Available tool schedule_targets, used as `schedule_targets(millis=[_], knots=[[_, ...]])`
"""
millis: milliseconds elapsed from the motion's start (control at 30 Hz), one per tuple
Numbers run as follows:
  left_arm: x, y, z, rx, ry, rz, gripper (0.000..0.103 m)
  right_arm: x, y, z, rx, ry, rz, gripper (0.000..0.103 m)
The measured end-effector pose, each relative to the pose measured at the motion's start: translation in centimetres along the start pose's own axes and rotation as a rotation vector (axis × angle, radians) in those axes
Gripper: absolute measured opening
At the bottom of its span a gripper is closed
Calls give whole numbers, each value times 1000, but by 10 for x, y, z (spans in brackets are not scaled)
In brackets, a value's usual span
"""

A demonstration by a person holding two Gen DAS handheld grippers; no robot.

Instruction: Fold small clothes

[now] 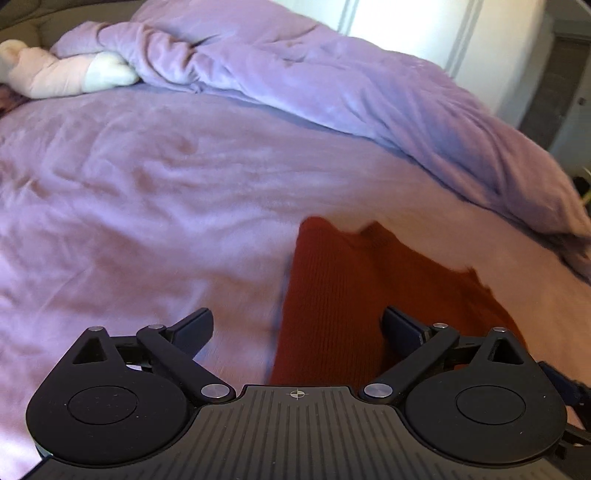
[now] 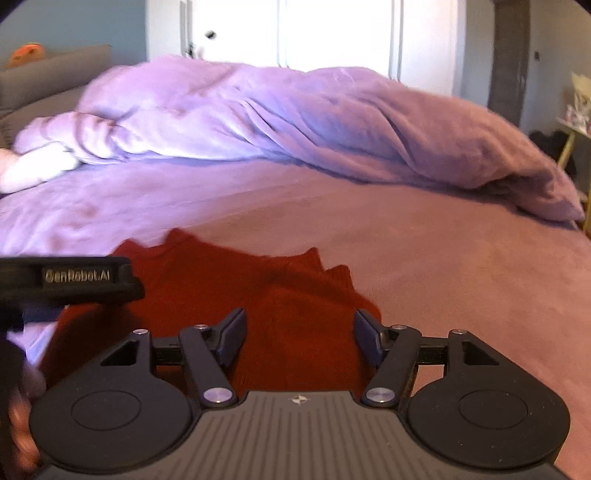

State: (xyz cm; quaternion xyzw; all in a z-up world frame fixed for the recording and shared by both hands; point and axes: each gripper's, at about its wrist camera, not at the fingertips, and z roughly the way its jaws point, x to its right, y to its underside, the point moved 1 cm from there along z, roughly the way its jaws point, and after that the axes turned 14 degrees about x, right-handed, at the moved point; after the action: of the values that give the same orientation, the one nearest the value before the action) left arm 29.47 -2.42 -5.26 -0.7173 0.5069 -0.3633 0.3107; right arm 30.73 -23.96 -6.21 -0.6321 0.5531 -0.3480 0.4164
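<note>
- your left gripper [image 1: 298, 325] fills the bottom of the left wrist view, its two dark fingers spread wide with nothing between them; they hang just above the bedding and the cloth, gripping neither.
- your right gripper [image 2: 300, 334] sits at the bottom of the right wrist view, jaws parted to a middling width, with no cloth pinched between the pads.
- red knitted garment [image 2: 236, 295] lies flat on the bed right in front of both grippers; in the right wrist view it spreads from under the right gripper's fingers toward the left, with pointed corners along its far edge.
- in the left wrist view the same garment [image 1: 347, 295] lies below the right finger and runs off to the lower right, its ribbed knit visible, its left edge straight.
- the body of your left gripper shows at the left edge of the right wrist view as a black block with pale lettering, above the garment's left side.
- a blurred part of your hand [image 2: 22, 406] shows at the lower left of that view.
- pink-lilac bedspread [image 1: 147, 206] covers the bed under the garment, softly wrinkled.
- a bunched lilac duvet [image 2: 295, 122] is heaped along the far side of the bed, well apart from the garment.
- a pale pink and white soft thing [image 1: 62, 72] lies at the far left by the duvet's end.
- white doors [image 2: 295, 33] stand behind the bed.
</note>
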Motion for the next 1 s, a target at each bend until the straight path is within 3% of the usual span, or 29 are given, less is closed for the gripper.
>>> schedule_targets(millis=[133,233,300,367,433,533,600,700,800,867,1000], knots=[[-14,20,-39,-62,33,-10,101,6,22,-42,-13,-8,-8,66],[-17,40,-76,-22,38,46,101,19,30,-63,-46,17,1,70],[-11,50,-97,-13,25,114,101,32,32,-81,-60,13,59,70],[-6,55,-109,-48,39,114,101,41,37,-99,-88,-5,130,71],[-5,60,-116,-98,93,66,101,49,46,-115,-127,-33,236,71],[-6,63,-114,-161,148,-30,101,69,62,-130,-180,-138,531,69],[-8,62,-111,-155,146,-96,101,77,67,-134,-179,-180,652,65],[-10,58,-102,-164,206,-208,101,84,68,-131,-171,-220,763,57],[-22,60,-89,-191,225,-373,101,91,75,-116,-193,-213,893,57],[-33,63,-80,-205,195,-452,99,96,84,-105,-203,-202,998,57],[-42,64,-73,-198,174,-507,90,103,98,-90,-195,-188,1180,57]])
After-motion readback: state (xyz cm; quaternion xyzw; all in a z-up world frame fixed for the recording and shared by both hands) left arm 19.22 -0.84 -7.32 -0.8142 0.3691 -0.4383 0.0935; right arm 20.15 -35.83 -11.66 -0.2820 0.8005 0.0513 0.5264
